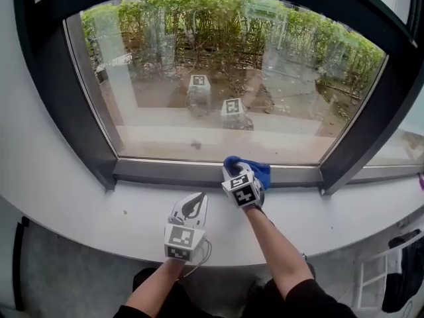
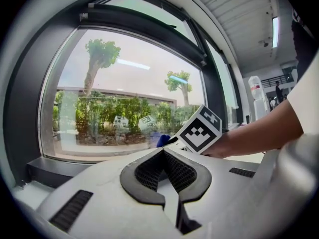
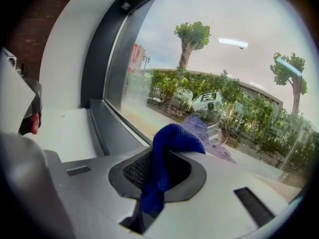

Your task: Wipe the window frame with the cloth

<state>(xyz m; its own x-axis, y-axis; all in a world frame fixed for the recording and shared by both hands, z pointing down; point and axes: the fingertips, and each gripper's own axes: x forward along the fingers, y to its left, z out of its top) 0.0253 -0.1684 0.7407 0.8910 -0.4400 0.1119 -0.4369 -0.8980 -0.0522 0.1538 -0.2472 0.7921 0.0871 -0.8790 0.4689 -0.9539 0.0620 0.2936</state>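
A blue cloth (image 1: pixel 252 169) rests against the dark lower bar of the window frame (image 1: pixel 172 171), about midway along it. My right gripper (image 1: pixel 240 175) is shut on the cloth, which bulges up between its jaws (image 3: pixel 167 153) in the right gripper view. My left gripper (image 1: pixel 192 205) lies on the white sill a little nearer me and to the left, jaws shut with nothing between them. From the left gripper view I see the right gripper's marker cube (image 2: pixel 200 129) and a bit of the blue cloth (image 2: pixel 162 140) ahead.
The white sill (image 1: pixel 79 204) curves along under the window. Dark side bars of the frame (image 1: pixel 86 105) rise at left and right (image 1: pixel 358 138). Beyond the glass are hedges and a paved strip. A dark item (image 1: pixel 404 238) lies at the sill's far right edge.
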